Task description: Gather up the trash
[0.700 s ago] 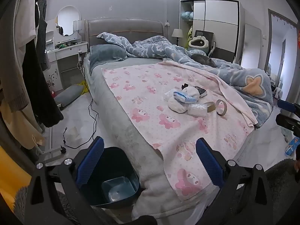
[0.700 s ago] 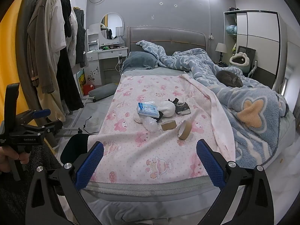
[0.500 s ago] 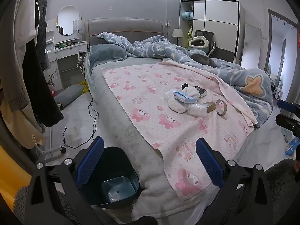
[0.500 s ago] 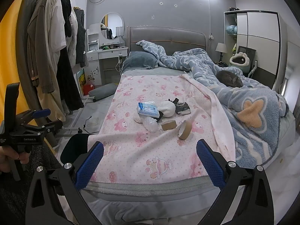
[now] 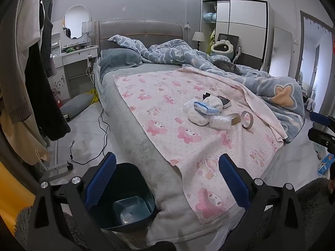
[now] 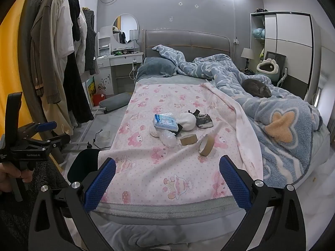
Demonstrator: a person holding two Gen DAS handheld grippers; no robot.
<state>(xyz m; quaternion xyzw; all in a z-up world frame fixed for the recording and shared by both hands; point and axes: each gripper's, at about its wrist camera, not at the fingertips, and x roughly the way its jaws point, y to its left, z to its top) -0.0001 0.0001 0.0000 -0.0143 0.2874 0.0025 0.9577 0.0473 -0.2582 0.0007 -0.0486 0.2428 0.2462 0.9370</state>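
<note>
My left gripper (image 5: 166,177) hangs over the foot corner of the bed (image 5: 134,125), its 2 blue pads spread wide with nothing between them. Directly below its left pad sits the dark trash bin (image 5: 127,200) on the floor, tight against the bed's corner, with what looks like a clear piece of plastic at its bottom.

My right gripper (image 6: 167,183) hovers off the foot edge of the bed, pads also spread wide and holding nothing.

The trash lies in a loose cluster on the pink blanket (image 6: 167,167), near the middle of the bed and closer to the folded blue duvet (image 6: 280,125) side. There is a blue-and-white tissue pack (image 6: 165,121) resting on a white bundle (image 6: 187,121), a crumpled clear plastic wrap (image 6: 167,138) just in front of it, a small brown tape roll (image 6: 188,139) lying flat beside the wrap, and a larger tape roll (image 6: 206,145) standing on edge nearest the foot. A small dark object (image 6: 204,121) lies just behind the white bundle; I cannot tell what it is.

A grey cat (image 6: 256,87) is curled on the duvet toward the far side.
</note>
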